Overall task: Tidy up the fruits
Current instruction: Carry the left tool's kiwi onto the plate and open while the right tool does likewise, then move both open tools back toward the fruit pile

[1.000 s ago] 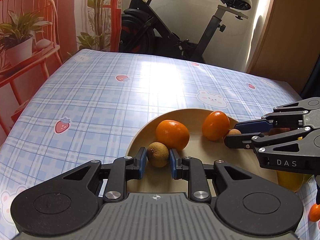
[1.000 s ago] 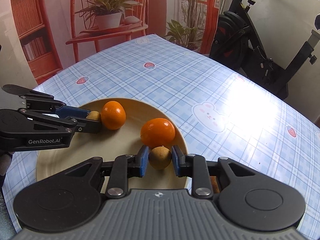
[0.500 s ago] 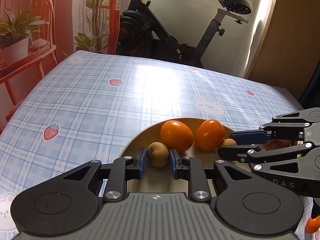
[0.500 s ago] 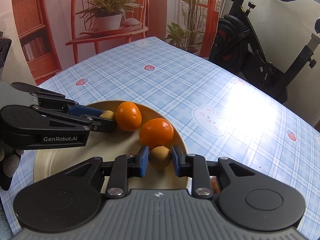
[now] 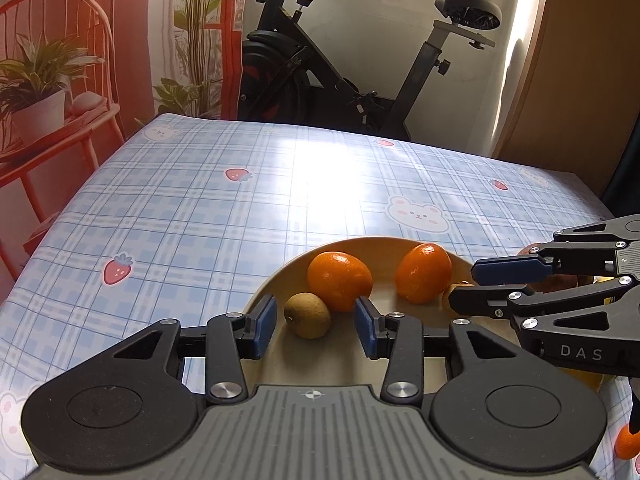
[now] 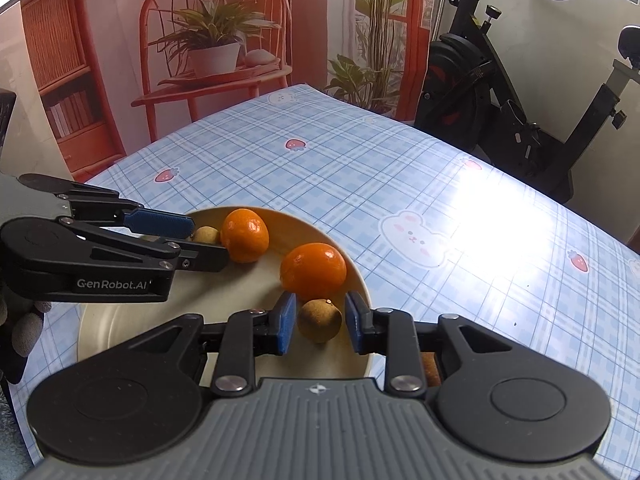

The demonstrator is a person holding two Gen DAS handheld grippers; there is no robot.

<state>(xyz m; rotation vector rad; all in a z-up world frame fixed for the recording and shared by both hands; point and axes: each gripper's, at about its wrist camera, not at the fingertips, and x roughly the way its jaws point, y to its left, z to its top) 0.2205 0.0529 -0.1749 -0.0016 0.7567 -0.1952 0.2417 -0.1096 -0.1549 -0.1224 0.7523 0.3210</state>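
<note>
A tan plate (image 5: 320,360) on the blue checked tablecloth holds two oranges (image 5: 339,286) (image 5: 423,273) and two small brown fruits. The left gripper (image 5: 316,322) has its jaws opening around one brown fruit (image 5: 307,315), which lies on the plate with a gap to each pad. In the right wrist view, the right gripper (image 6: 320,322) also has its jaws opening. The second brown fruit (image 6: 320,320) rests on the plate (image 6: 120,332) between them, just clear of the pads, beside an orange (image 6: 313,271). The left gripper (image 6: 208,240) reaches in from the left.
A small orange fruit (image 5: 626,442) lies on the cloth to the right of the plate. A brown item (image 6: 431,368) shows beside the plate's right rim. An exercise bike (image 5: 360,80) and a red chair with a potted plant (image 6: 212,52) stand beyond the table's far edges.
Both grippers held a brown fruit tight just above the plate. The left jaws have now spread wide and the right ones slightly, and each fruit lies on the plate.
</note>
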